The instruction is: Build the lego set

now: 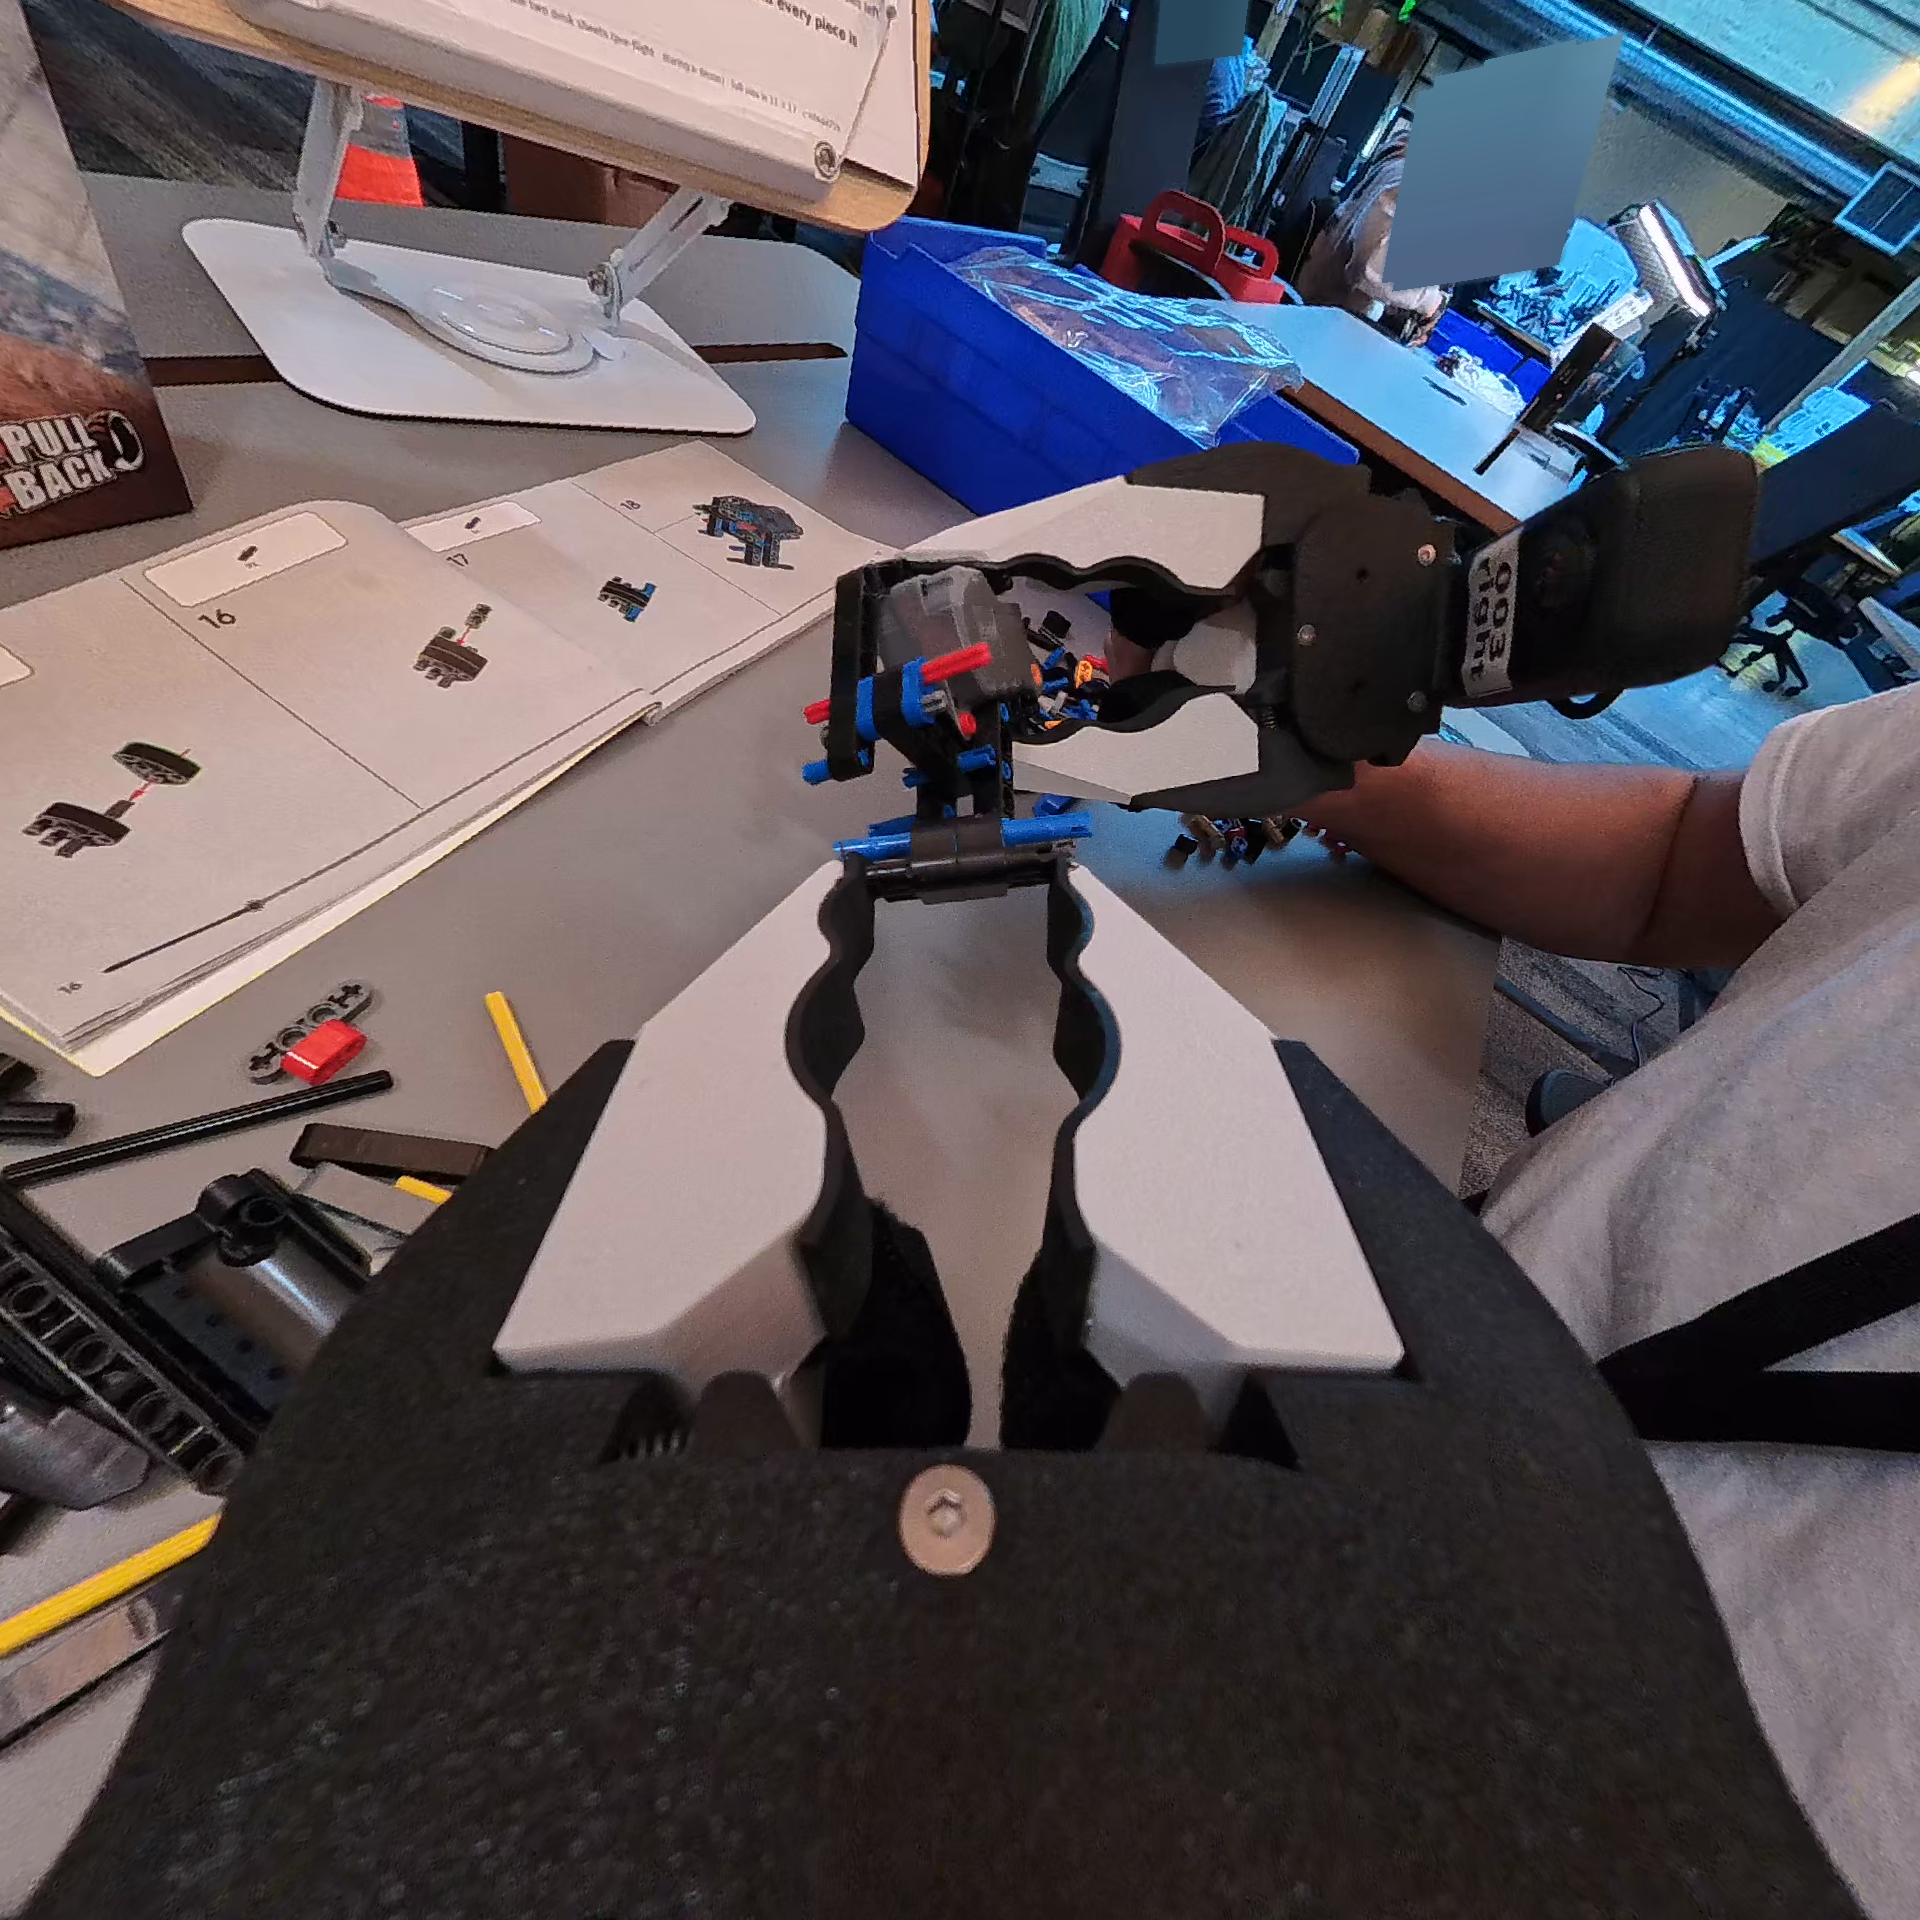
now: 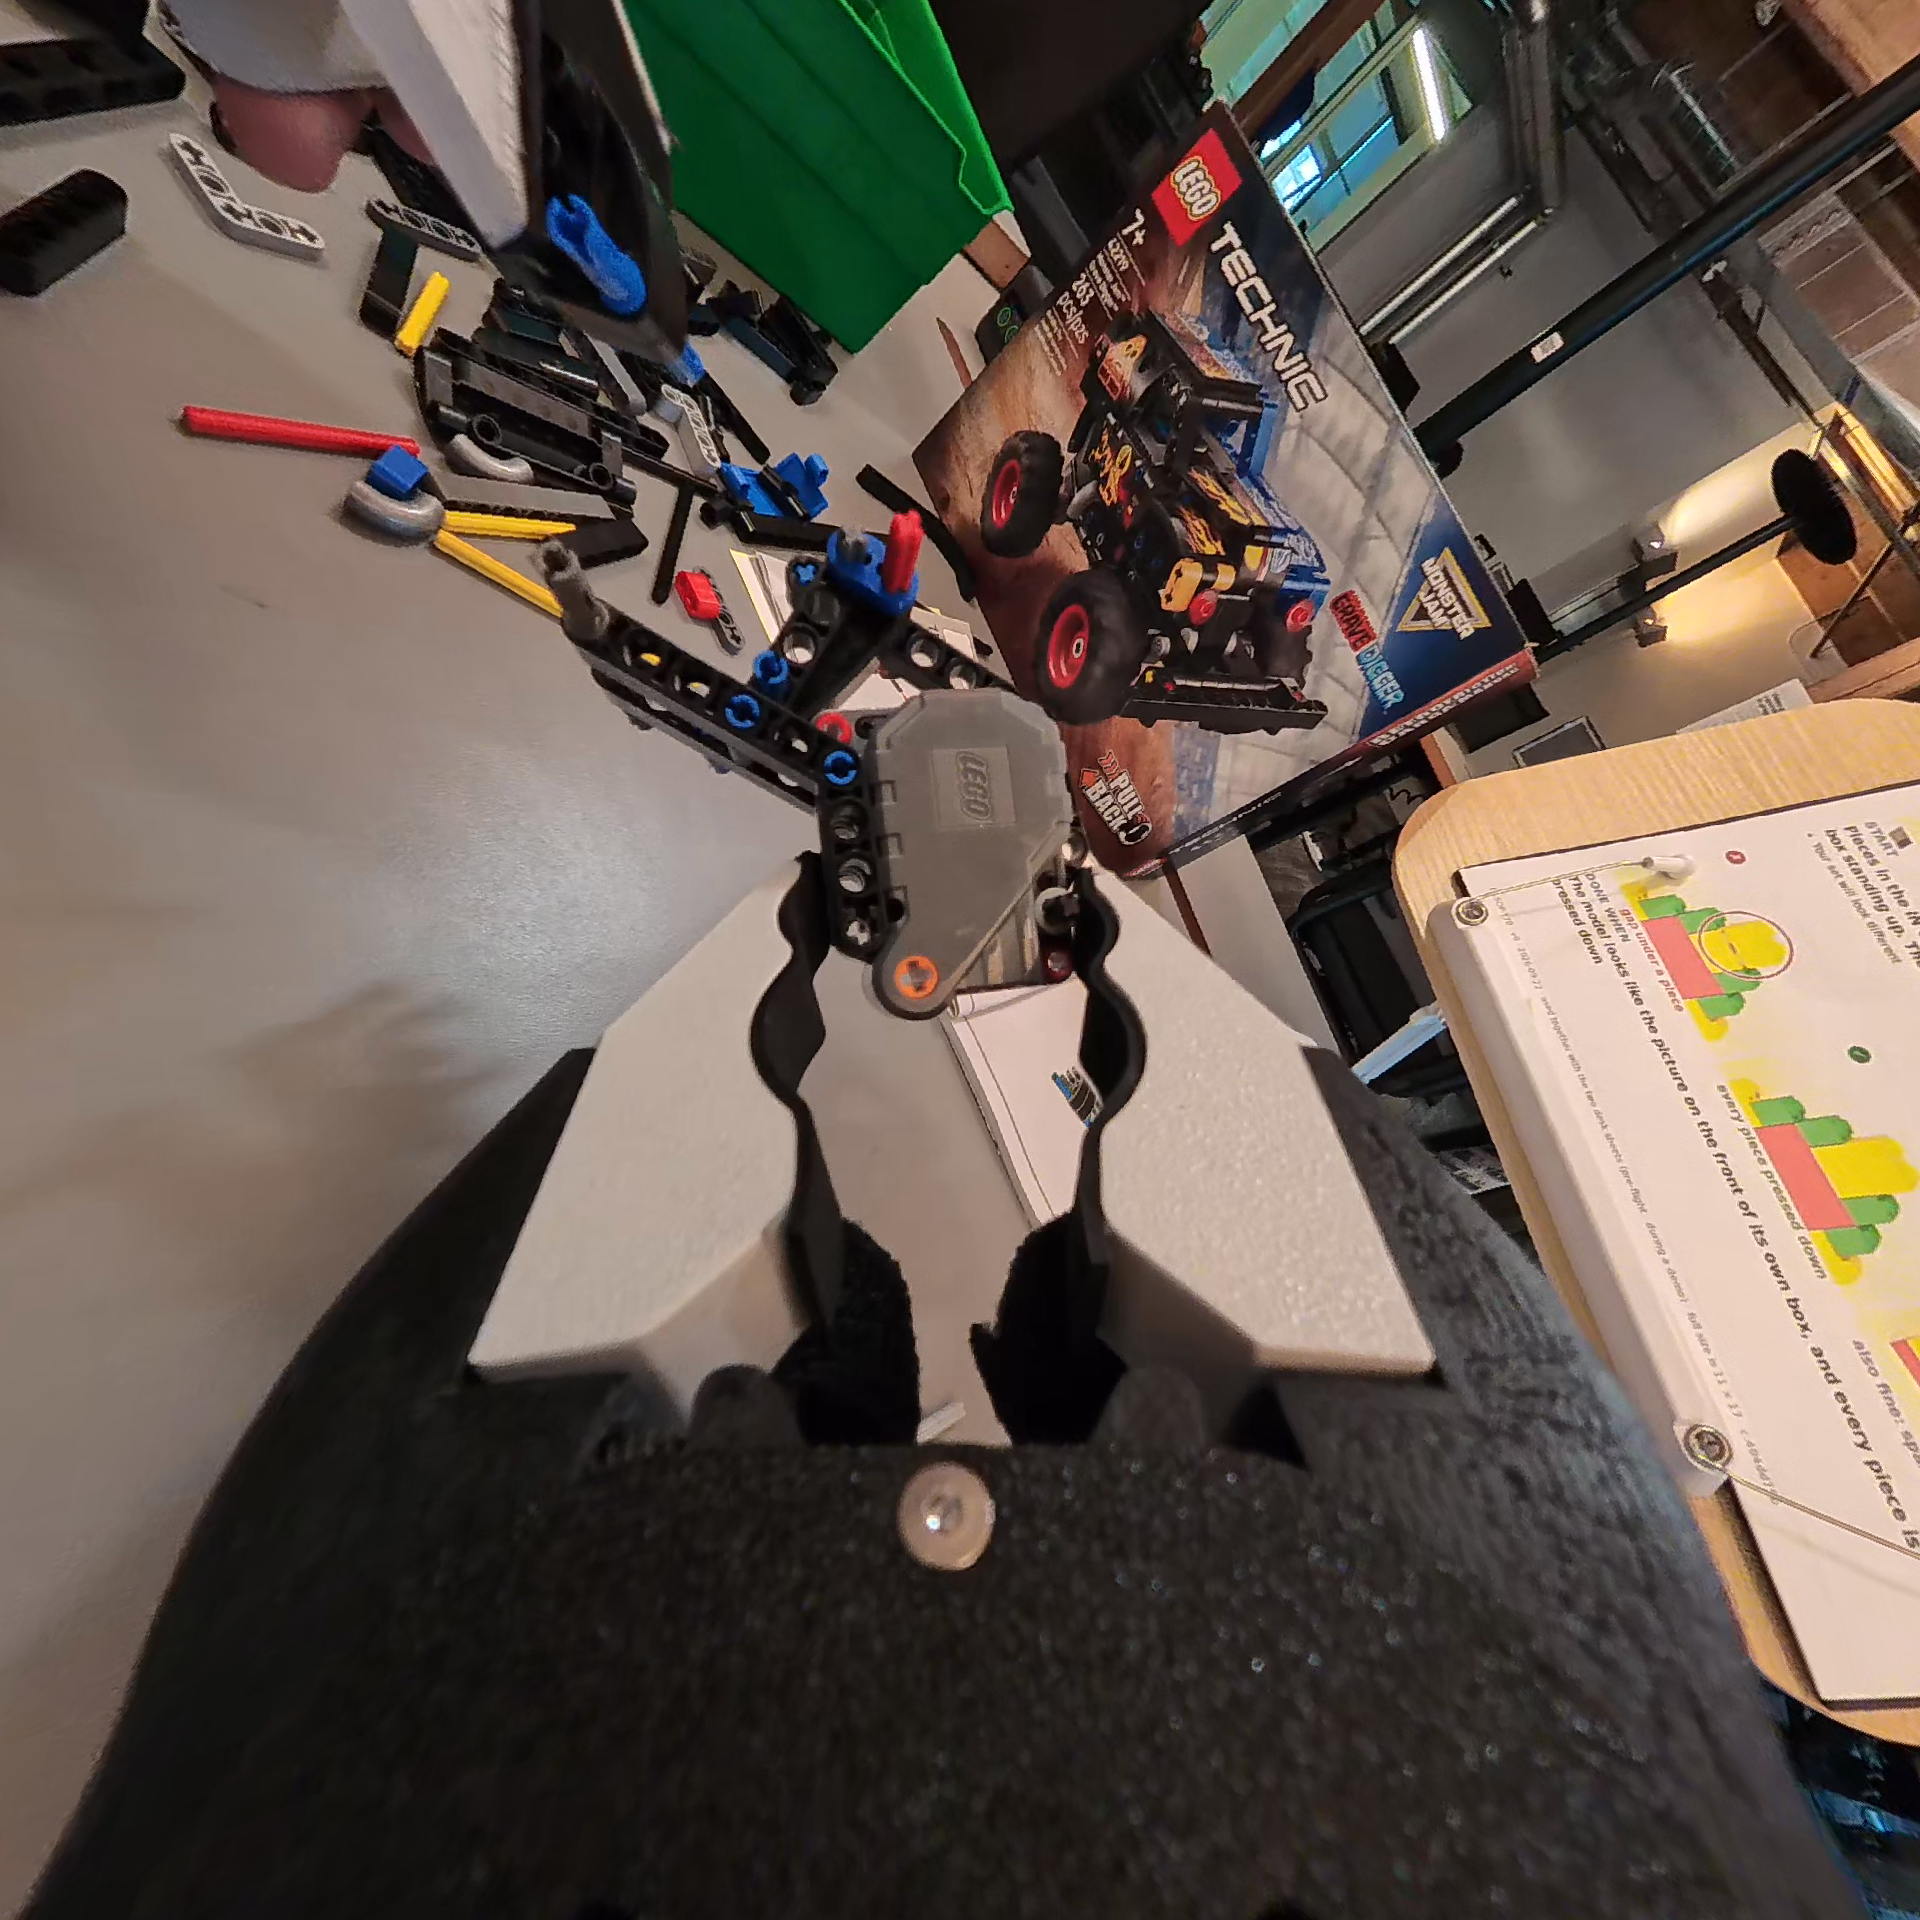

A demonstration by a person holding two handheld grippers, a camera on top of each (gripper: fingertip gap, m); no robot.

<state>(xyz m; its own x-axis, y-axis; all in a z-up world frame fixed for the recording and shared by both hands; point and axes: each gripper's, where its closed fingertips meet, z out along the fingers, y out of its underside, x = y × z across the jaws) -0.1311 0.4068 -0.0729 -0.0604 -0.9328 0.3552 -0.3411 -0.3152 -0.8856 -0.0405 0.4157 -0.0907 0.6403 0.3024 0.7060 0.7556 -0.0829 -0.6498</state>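
Observation:
My right gripper (image 2: 940,883) is shut on the partly built model (image 2: 966,821), a black beam frame with a grey pull-back motor and blue and red pins. It holds the model in the air above the table. In the left wrist view the right gripper (image 1: 956,665) comes in from the right with the model (image 1: 925,665). My left gripper (image 1: 961,878) is shut on a small dark grey piece with blue pins (image 1: 961,847), right below the model. I cannot tell whether the two touch. The left gripper (image 2: 592,260) also shows at the top left of the right wrist view.
An open instruction booklet (image 1: 312,727) lies on the grey table. Loose black, yellow and red parts (image 1: 208,1195) lie at the left. The set's box (image 2: 1195,499), a blue bin (image 1: 987,405), a green bin (image 2: 821,135) and a stand with a sheet (image 1: 468,312) are behind. A person's arm (image 1: 1507,831) is at the right. The left gripper's tips are roughly 10 cm from the right gripper's.

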